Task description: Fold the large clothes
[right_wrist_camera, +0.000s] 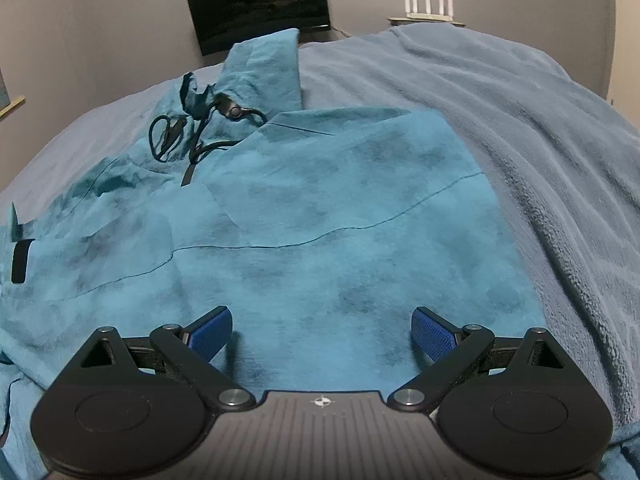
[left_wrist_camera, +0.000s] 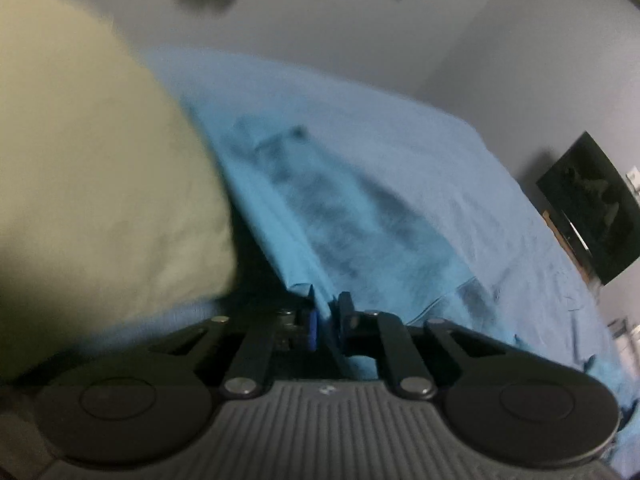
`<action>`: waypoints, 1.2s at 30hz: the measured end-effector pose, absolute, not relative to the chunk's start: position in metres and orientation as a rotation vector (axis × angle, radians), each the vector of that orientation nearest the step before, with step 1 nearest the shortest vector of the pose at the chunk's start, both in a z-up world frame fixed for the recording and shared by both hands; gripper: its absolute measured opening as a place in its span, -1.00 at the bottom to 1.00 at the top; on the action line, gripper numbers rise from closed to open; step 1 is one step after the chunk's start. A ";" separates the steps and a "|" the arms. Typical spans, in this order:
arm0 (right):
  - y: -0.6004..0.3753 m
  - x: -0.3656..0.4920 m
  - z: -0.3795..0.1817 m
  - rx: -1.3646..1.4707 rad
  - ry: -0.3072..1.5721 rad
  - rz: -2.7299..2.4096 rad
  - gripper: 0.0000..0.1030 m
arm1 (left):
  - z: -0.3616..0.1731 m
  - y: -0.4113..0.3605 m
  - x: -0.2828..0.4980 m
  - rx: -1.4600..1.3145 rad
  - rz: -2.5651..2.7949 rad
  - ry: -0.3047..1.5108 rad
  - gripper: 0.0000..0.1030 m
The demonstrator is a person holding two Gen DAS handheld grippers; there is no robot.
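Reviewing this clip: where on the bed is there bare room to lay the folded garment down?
Free: the grey-blue fleece blanket right of the teal hooded jacket, and a bare strip beyond the hood by the wall. Crowded: the middle under the open right gripper; the left gripper grips the jacket beside a beige pillow.

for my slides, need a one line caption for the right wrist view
Open right gripper poised over a teal hooded jacket spread flat on a grey-blue blanket.

A bulky pale cream pillow point(left_wrist_camera: 100, 180) crowds the left hand-held gripper point(left_wrist_camera: 326, 320) on its left. Right of the teal mottled hooded jacket point(right_wrist_camera: 320, 220), a heaped grey-blue fleece blanket point(right_wrist_camera: 540, 140) blocks that side; the bed point(right_wrist_camera: 100, 128) beyond its left lies flat.
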State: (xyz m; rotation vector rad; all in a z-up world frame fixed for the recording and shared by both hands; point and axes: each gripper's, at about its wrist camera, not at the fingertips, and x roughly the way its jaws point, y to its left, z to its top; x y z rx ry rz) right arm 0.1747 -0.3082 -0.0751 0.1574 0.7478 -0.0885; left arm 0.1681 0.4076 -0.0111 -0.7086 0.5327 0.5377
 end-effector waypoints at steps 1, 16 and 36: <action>-0.308 0.175 -0.075 0.152 0.745 -0.087 0.89 | -0.001 0.399 0.167 -0.649 0.542 0.501 -0.99; -0.304 0.169 -0.066 0.133 0.692 -0.072 0.88 | 0.153 0.197 0.146 -0.313 -0.007 0.148 -1.00; -0.314 0.170 -0.069 0.202 0.707 -0.061 0.88 | 0.101 0.112 0.152 -0.252 -0.014 0.396 0.28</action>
